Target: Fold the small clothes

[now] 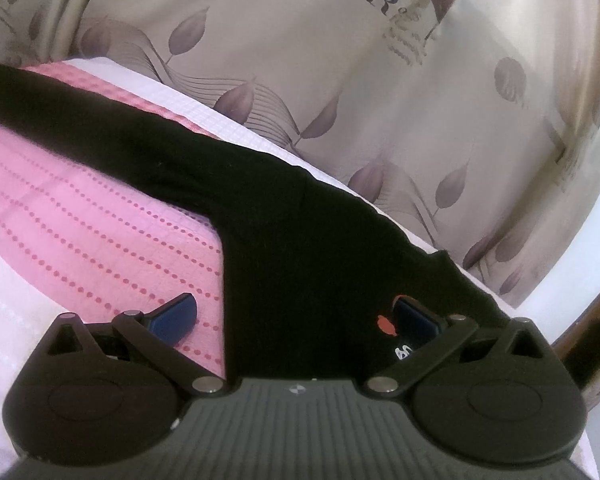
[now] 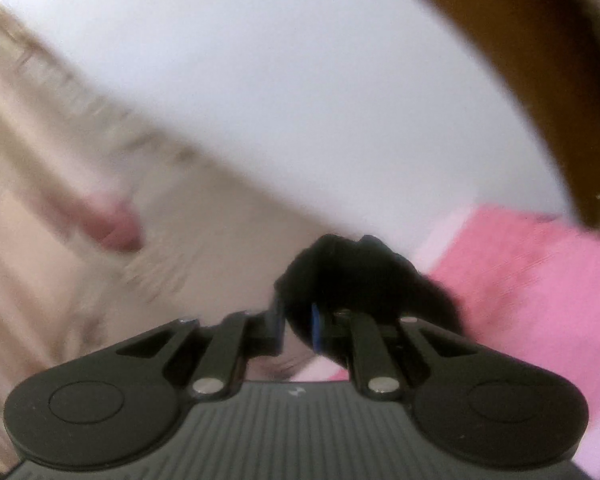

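Note:
A black garment [image 1: 284,224] lies spread on a pink dotted cover [image 1: 80,232], one long sleeve running to the upper left. It has a small red mark and white lettering near its lower right. My left gripper [image 1: 296,316] is open just above the garment, its blue pads [image 1: 172,316] wide apart, one over the pink cover and one over the black cloth. My right gripper [image 2: 296,328] is shut on a bunched piece of the black garment [image 2: 352,268] and holds it lifted; this view is blurred.
The pink cover lies over a white quilted bed [image 1: 228,120]. Behind it hangs a beige curtain with leaf print [image 1: 340,80]. A brown wooden frame [image 2: 540,80] and white wall [image 2: 280,80] show in the right wrist view, with pink cover [image 2: 540,280] below.

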Demonstrator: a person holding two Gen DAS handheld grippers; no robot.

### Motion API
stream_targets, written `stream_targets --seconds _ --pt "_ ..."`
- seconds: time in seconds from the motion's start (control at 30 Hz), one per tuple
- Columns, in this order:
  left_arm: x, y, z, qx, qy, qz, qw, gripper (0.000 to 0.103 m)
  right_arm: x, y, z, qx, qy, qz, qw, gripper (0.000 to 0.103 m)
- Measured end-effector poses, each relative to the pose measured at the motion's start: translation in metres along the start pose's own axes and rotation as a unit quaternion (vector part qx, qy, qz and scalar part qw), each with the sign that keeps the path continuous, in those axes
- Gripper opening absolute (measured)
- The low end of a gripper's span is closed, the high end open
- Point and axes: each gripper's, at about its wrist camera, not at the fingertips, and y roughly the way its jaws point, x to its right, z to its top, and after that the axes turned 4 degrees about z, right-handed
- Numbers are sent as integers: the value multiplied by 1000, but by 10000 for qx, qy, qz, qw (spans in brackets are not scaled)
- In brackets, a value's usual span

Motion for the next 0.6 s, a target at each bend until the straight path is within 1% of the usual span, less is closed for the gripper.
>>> stream_targets --seconds 0.17,0.3,0.5,0.6 --pt "-3 -1 1 12 -77 -58 10000 103 -55 57 -57 -572 -24 635 9963 13" --pt "-3 -1 1 13 -95 -74 9999 103 -91 97 -116 -1087 26 933 9897 13" --pt "-3 0 2 23 -140 -89 9999 103 -118 142 -204 -1770 153 1102 9779 12" --pt "-3 0 2 24 -157 -97 9998 103 -125 148 -237 -2050 85 1118 9723 12"
